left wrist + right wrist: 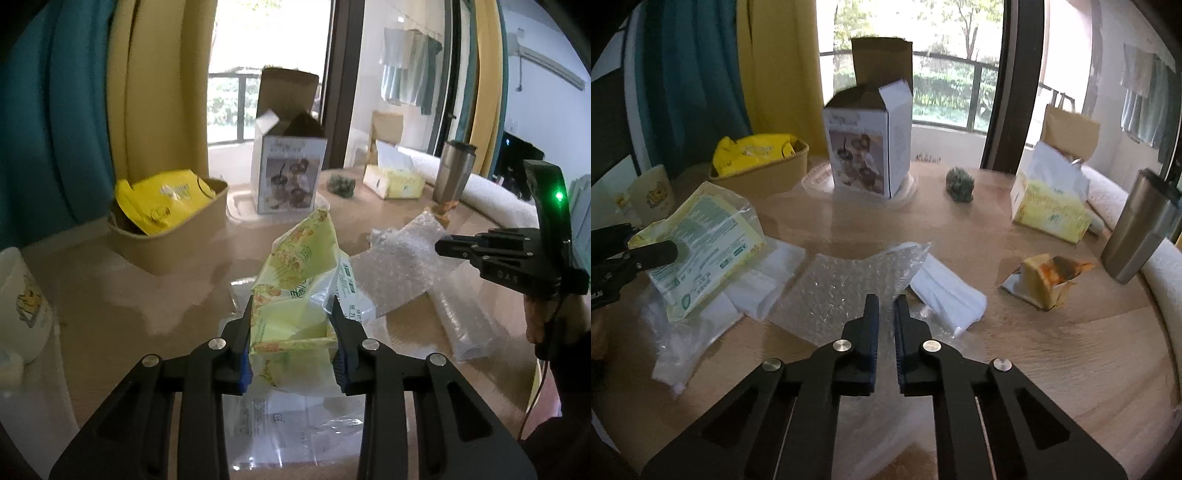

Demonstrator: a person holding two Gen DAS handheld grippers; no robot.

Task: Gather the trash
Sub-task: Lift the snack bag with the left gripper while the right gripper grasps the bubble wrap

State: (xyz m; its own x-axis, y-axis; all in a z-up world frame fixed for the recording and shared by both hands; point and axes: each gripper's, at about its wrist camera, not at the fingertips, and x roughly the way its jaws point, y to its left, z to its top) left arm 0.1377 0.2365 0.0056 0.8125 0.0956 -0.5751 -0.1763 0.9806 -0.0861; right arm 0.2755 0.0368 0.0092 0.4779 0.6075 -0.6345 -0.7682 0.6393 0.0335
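— What do we have in our left gripper (293, 328)?

— Its jaws squeeze the crinkly yellow wrapper (295, 280), lifted a bit above the tabletop (129, 295).

— And our right gripper (886, 314)?

— Its jaws are pinched on the bubble wrap (849, 284), which lies on the tabletop between white bags (945, 291), near the tall box (868, 147).

Black tongs (885, 314), blue pads, silver screws
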